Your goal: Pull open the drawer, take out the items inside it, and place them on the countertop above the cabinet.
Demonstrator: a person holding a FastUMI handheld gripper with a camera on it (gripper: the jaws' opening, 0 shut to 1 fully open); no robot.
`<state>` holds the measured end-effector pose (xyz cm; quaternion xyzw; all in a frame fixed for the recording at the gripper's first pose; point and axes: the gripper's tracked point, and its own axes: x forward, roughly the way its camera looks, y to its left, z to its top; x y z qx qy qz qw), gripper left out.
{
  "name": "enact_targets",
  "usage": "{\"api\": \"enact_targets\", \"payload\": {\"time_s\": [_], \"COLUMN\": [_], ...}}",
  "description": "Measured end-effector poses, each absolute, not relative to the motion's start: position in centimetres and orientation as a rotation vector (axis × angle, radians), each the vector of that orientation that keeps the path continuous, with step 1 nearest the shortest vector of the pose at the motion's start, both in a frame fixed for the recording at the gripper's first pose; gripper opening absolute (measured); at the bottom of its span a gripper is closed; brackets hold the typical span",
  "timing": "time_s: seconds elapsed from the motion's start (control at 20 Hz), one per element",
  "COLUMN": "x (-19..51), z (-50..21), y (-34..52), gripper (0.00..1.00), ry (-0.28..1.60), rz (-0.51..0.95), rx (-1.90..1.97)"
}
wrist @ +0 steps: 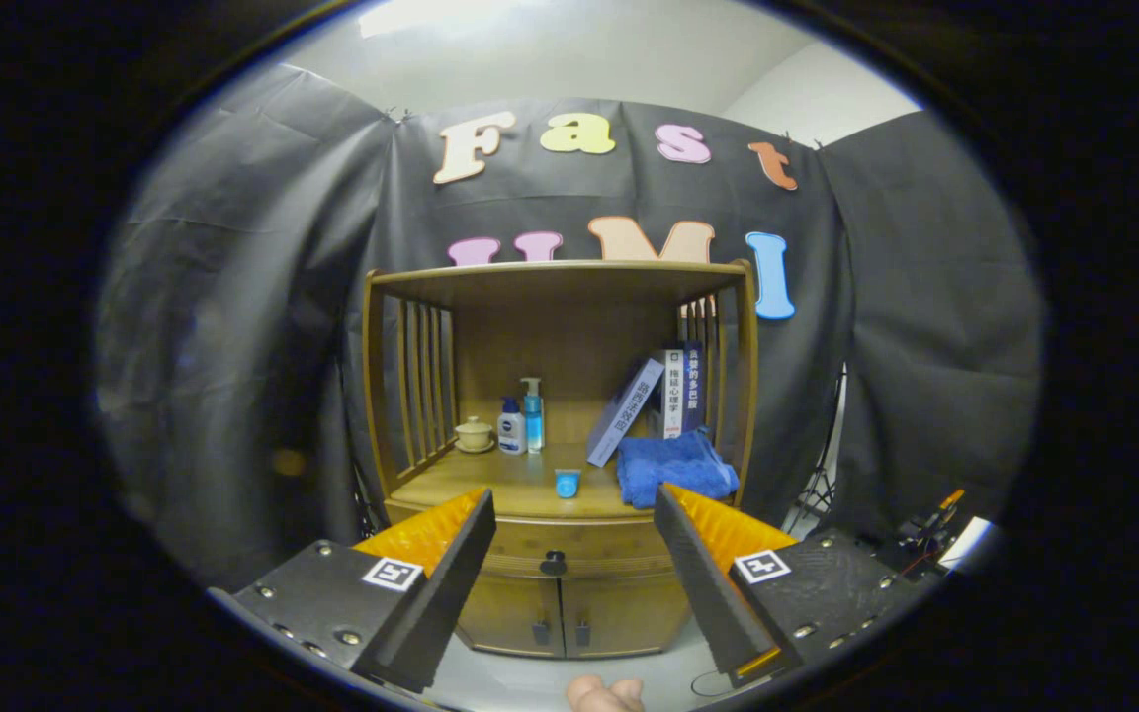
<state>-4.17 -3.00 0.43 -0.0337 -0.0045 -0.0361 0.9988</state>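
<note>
One wooden cabinet (pixel 373 396) dead ahead, beyond the fingers, well apart from them. Above its drawer, a broad countertop (pixel 476 487) under a slatted shelf frame, already laden. Below that, the drawer (pixel 614 542), pushed fully home, front flush with the cabinet; nothing of its inside to be seen.

Nearer the camera, the gripper (pixel 573 492), held level and aimed at the cabinet, fingers spread wide apart, released, grasping nothing and touching nothing.

On the countertop, going down in size:
- a folded blue towel (pixel 676 467) at the right end, near the front edge;
- several books (pixel 676 391) behind the towel, two or so upright and one leaning against them;
- two bottles (pixel 520 425) side by side towards the back left, one with a pump;
- a lidded cup (pixel 474 433) on a saucer, just left of the bottles;
- a small blue cup (pixel 567 483) alone near the front, about midway along.

Smallest of all, the dark knob (pixel 553 564) at the middle of the drawer front, seen between the two fingers.

Fits two stages alike: drawer shut with its contents waiting inside, or drawer emptied onto the countertop and closed again. Cannot tell which of the pieces up there, if any, came out of it. Settles little beyond this: drawer closed, countertop stocked, fingers free.
</note>
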Motion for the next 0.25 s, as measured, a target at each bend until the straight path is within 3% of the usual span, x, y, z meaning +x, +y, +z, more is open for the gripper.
{"api": "enact_targets", "payload": {"time_s": [0.25], "x": [-4.35], "z": [0.85], "y": [-3.45], "gripper": [0.99], "ry": [-0.023], "rz": [-0.079], "rx": [-0.066]}}
